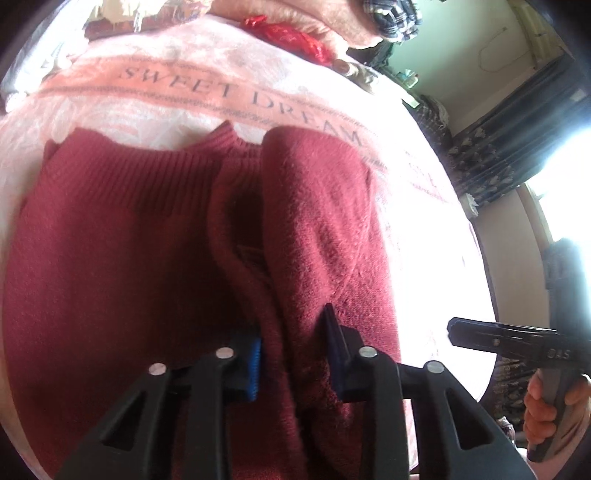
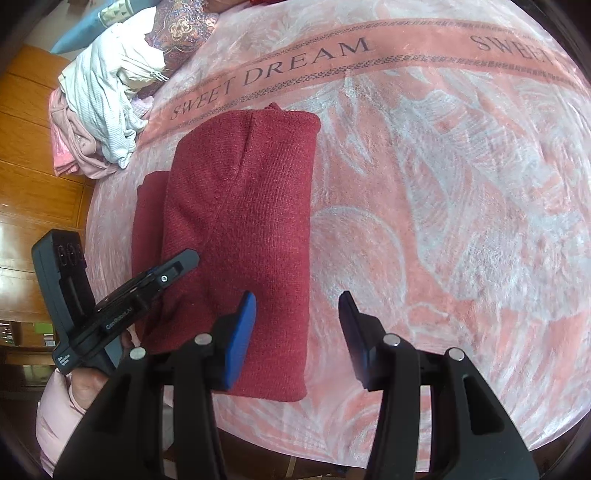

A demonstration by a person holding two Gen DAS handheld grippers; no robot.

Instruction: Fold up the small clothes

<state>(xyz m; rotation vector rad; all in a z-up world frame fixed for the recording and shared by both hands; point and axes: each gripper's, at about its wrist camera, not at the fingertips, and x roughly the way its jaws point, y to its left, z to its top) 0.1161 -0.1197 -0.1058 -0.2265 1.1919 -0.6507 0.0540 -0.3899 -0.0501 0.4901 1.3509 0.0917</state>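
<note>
Lying lengthwise away from both grippers, the folded red sweater (image 2: 240, 221) is pinched by the left gripper (image 1: 295, 354); the right gripper (image 2: 297, 332) is kept open, empty, at its right edge.

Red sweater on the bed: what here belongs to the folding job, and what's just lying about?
Job: red sweater; left tongs, closed on its fabric; right tongs, open.

Lying about: pile of pale clothes; pink blanket; red cloth.

Sweater (image 2: 236, 236): dark red knit. Blanket (image 2: 443, 184): pink, white leaf pattern, dark lettering band. Clothes pile (image 2: 99, 107) at 10 o'clock: white, pale pink. Gripper pads (image 2: 242, 339): blue.
</note>
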